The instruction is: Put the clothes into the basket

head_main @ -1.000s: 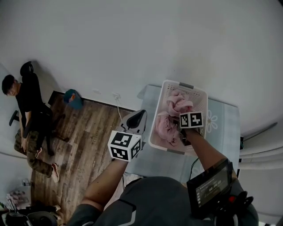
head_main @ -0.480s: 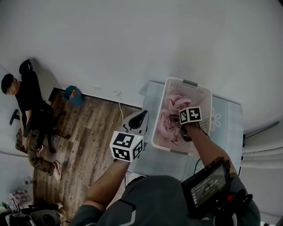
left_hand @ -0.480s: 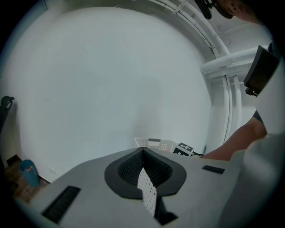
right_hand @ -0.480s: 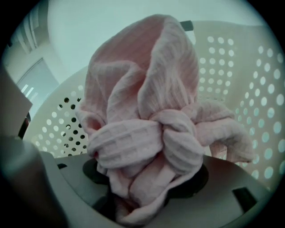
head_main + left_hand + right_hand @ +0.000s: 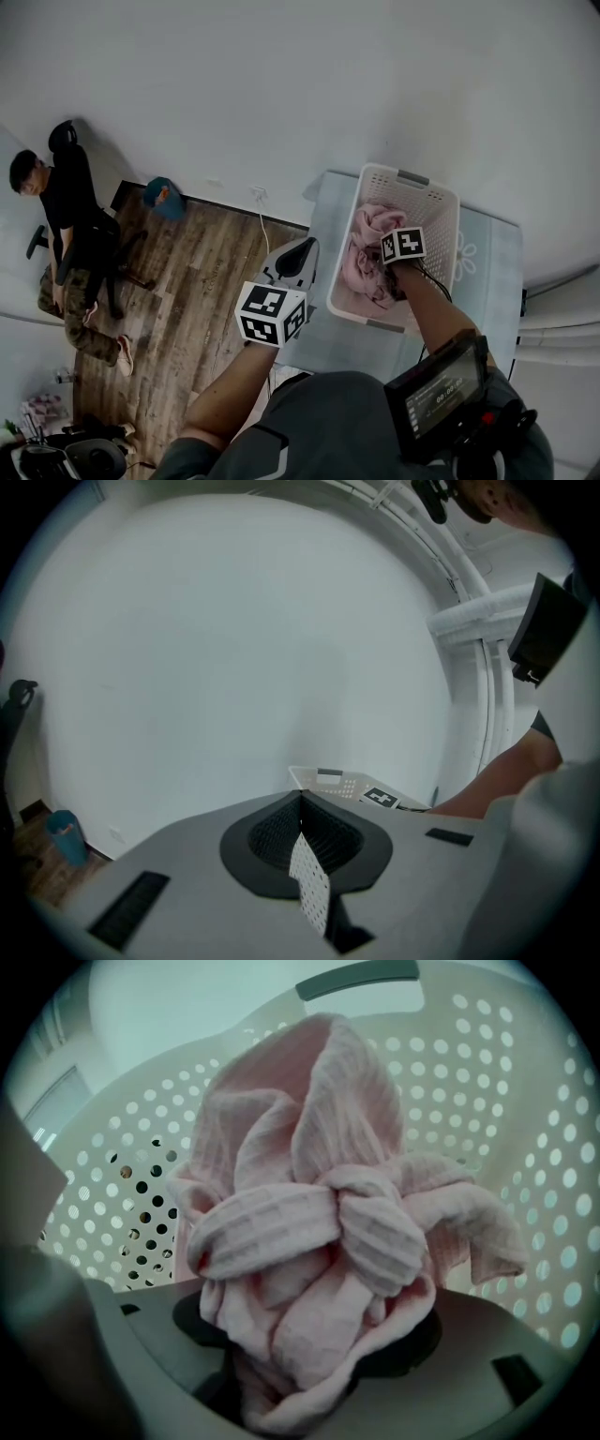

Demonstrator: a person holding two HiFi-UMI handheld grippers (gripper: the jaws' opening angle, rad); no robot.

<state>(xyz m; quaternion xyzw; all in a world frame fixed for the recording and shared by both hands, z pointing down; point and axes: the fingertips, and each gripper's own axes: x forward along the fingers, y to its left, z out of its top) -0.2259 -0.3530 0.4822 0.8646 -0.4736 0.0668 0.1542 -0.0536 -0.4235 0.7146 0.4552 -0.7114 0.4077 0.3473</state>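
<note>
seated person (image 5: 67,230), wooden floor (image 5: 192,309), teal container (image 5: 164,199)

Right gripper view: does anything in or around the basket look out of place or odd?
Nothing spilled or damaged. The pink waffle-knit garment is twisted into a knot-like bundle; it sits between the right gripper's jaws, which have just been opening, inside the white perforated plastic basket.

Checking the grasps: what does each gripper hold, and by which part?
Right gripper grips the pink garment by its bunched lower folds; left gripper, shut, holds nothing.
</note>
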